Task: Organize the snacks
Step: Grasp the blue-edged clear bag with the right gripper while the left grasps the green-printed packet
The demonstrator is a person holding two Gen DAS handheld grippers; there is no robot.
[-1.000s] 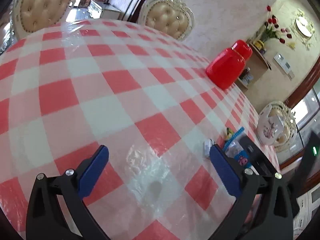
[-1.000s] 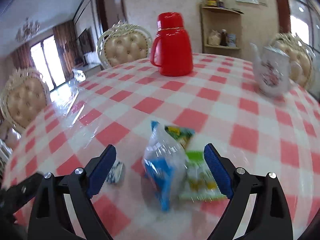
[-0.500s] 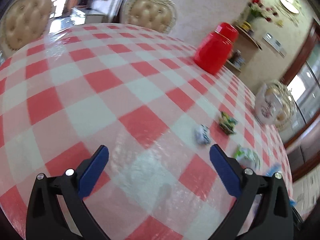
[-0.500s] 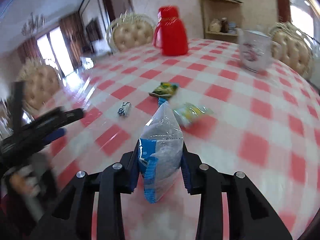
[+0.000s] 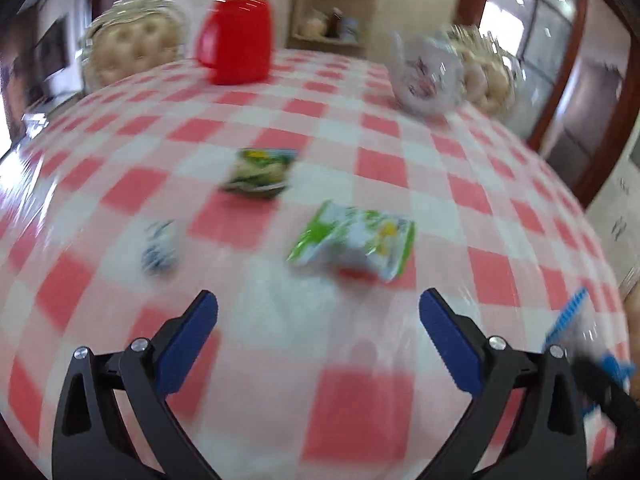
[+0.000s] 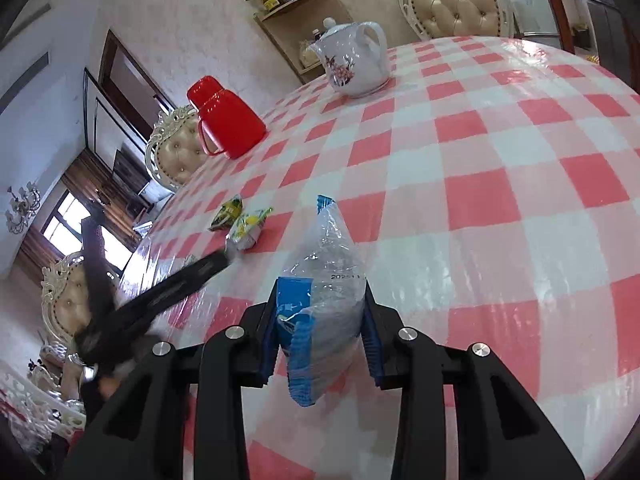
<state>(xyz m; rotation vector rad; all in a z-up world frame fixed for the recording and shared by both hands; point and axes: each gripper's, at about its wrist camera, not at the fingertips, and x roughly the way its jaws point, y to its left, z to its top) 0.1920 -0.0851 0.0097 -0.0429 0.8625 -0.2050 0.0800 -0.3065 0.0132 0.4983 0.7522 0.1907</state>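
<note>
The right gripper (image 6: pixel 320 340) is clamped on a blue-and-clear snack bag (image 6: pixel 324 292), its blue pads pressing both sides of the bag, which stands up between them above the checked table (image 6: pixel 500 208). Ahead and to the left of that gripper lie two more packets touching each other: a light green snack packet (image 6: pixel 248 230) and, just beyond it, a dark green packet (image 6: pixel 227 213).

The left gripper (image 5: pixel 318 332) stands wide open with nothing between its jaws (its view is blurred). Just ahead of it, slightly right of centre, lies the light green snack packet (image 5: pixel 354 240); the dark green packet (image 5: pixel 260 172) is farther ahead, and a small blue-and-white wrapped snack (image 5: pixel 160 246) sits ahead to its left. Far across the table stand a red thermos (image 5: pixel 236 28) and a white teapot (image 5: pixel 424 76).
</note>
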